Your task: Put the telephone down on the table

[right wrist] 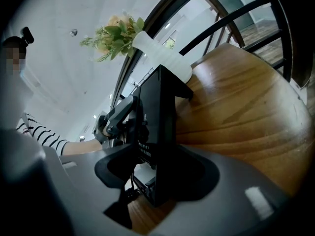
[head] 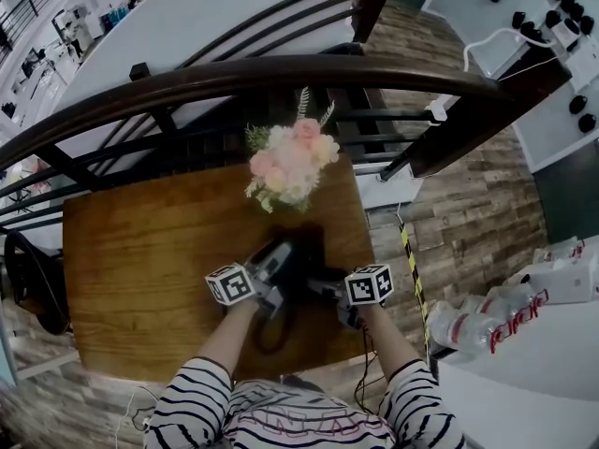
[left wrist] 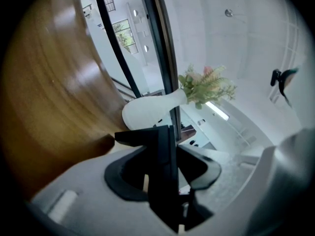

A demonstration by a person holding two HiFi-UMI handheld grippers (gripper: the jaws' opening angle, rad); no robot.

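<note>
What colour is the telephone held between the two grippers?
Black. The telephone shows best in the right gripper view.

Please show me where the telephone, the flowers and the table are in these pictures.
telephone (right wrist: pixel 160 117), right gripper view, on its black side panel.
flowers (head: pixel 288 162), head view, on the pink blooms.
table (head: pixel 140 251), head view, on bare wood at its left.

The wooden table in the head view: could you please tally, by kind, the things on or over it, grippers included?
Black telephone: 1
White vase of pink and cream flowers: 1
Two-jaw grippers, both shut on the telephone: 2 (left gripper, right gripper)
Total: 4
</note>
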